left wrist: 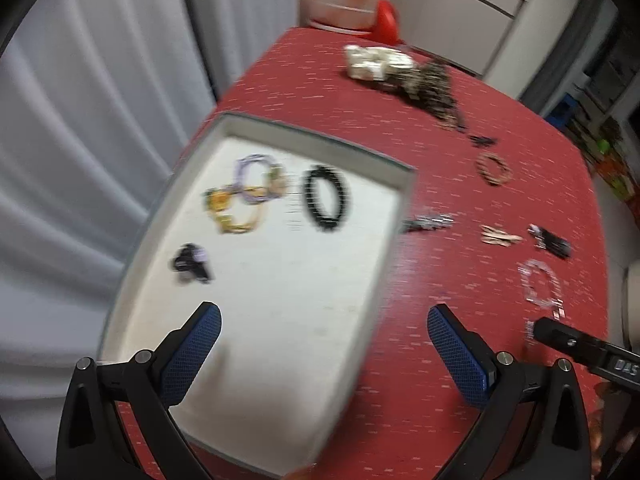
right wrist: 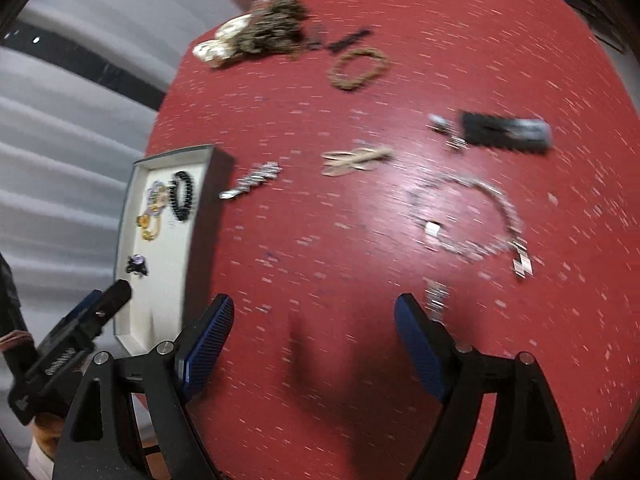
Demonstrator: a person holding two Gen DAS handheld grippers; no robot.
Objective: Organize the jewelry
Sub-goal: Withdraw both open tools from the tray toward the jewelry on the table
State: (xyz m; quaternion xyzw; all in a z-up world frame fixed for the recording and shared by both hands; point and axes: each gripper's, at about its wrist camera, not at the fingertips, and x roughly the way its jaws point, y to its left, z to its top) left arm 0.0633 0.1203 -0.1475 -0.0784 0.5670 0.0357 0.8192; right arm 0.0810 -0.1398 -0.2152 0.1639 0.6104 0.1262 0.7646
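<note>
A red speckled table (right wrist: 360, 240) holds a white rectangular tray (left wrist: 372, 280) at left; pale curtains (left wrist: 80, 120) hang beyond. Left gripper (left wrist: 324, 344) and right gripper (right wrist: 314, 336) both gape, empty.

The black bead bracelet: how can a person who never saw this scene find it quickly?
Find the white tray on the red table. The black bead bracelet lies inside, near its far end. Beside it sit purple and yellow bracelets; it is the only all-black ring.

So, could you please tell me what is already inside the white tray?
The white tray holds a black bead bracelet, a purple one overlapping a yellow one, and a small dark piece. Blur hides details; its near end lies behind the left gripper.
</note>
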